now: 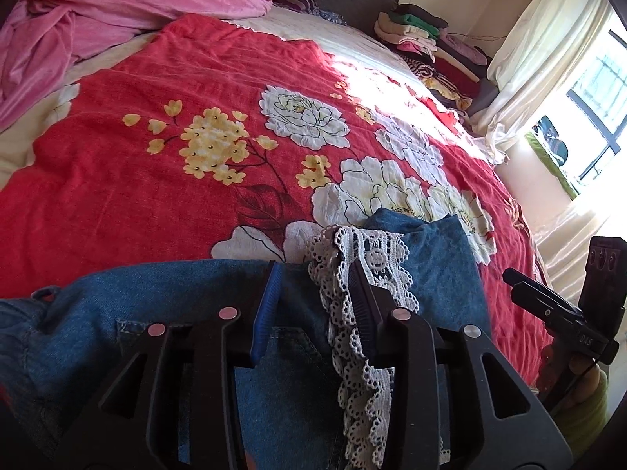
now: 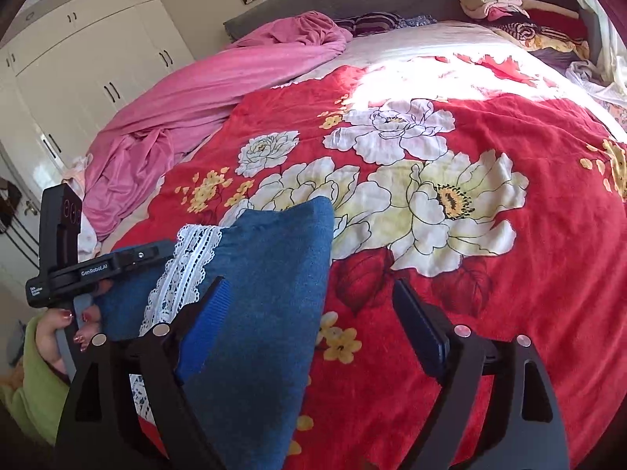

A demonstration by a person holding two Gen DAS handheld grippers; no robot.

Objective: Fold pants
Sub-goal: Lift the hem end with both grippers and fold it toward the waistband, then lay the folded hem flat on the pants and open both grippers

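Left gripper (image 1: pixel 319 280): nearest the lens in the left wrist view; jaws partly apart, denim and lace lying between them; whether the pads press the fabric cannot be made out.
Right gripper (image 2: pixel 313 305): jaws wide apart, nothing clamped; left finger lies against the denim fold, right finger over bare blanket.
Pants (image 1: pixel 176 313): blue denim, folded, at the near edge of the bed; lower part cut off by the frame and hidden behind gripper bodies.
Lace trim (image 1: pixel 364 313): white, running along the denim; its far end drapes over the left gripper's right finger.
Blanket (image 2: pixel 509 274): red, floral print, spread under the pants; far portion washed out by sunlight.
Pink sheet (image 2: pixel 219 90): bunched at the bed's far side.
Clothes stack (image 1: pixel 427 43): folded, far corner; items indistinct.
Hand (image 2: pixel 66 333): painted nails, green sleeve, partly hidden behind the handle.
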